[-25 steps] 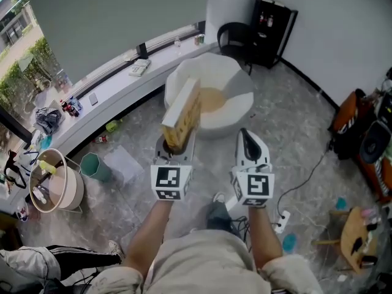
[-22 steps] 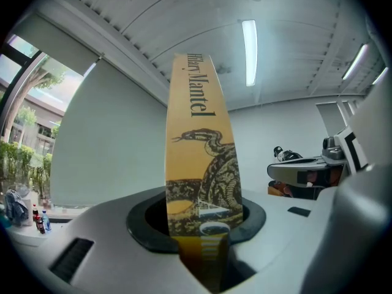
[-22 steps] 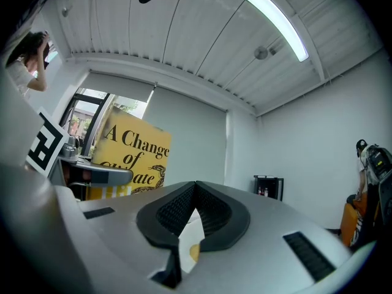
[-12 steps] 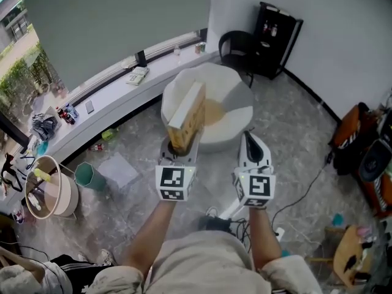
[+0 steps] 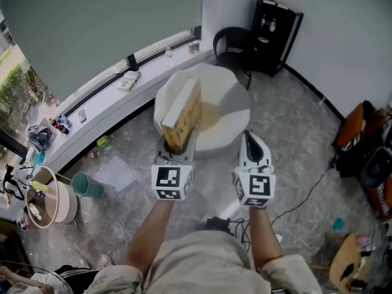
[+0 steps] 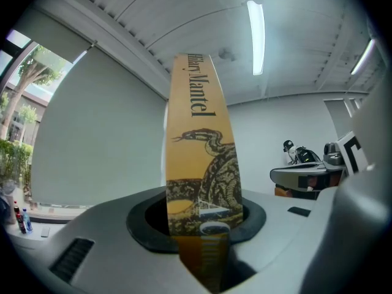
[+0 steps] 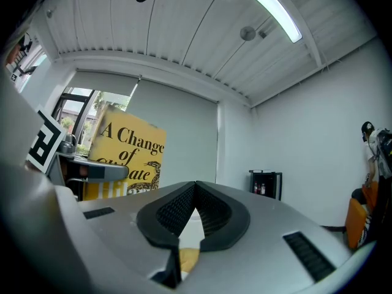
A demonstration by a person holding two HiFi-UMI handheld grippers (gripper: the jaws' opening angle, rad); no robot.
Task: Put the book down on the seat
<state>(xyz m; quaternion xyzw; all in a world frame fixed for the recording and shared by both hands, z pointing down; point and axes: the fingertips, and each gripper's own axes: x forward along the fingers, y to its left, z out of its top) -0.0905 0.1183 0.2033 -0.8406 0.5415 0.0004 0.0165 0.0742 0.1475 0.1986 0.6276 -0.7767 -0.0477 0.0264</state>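
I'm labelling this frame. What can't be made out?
The book's bottom end: left gripper view, sunk between the jaws.
Its title: right gripper view, lower words covered by the left gripper.
The seat's cushion: head view, partly behind the book.
The shelf's bottles: head view, too small.

Bright, even indoor light. A long white ceiling tube lamp (image 6: 256, 35) glows with mild glare in the left gripper view; daylight enters a clear glass window (image 6: 17, 133) at its left. Both gripper views bend strongly, with black rounded corners. The head view is soft and slightly smeared. The yellow snake-printed book spine (image 6: 202, 164) blurs at its near end.
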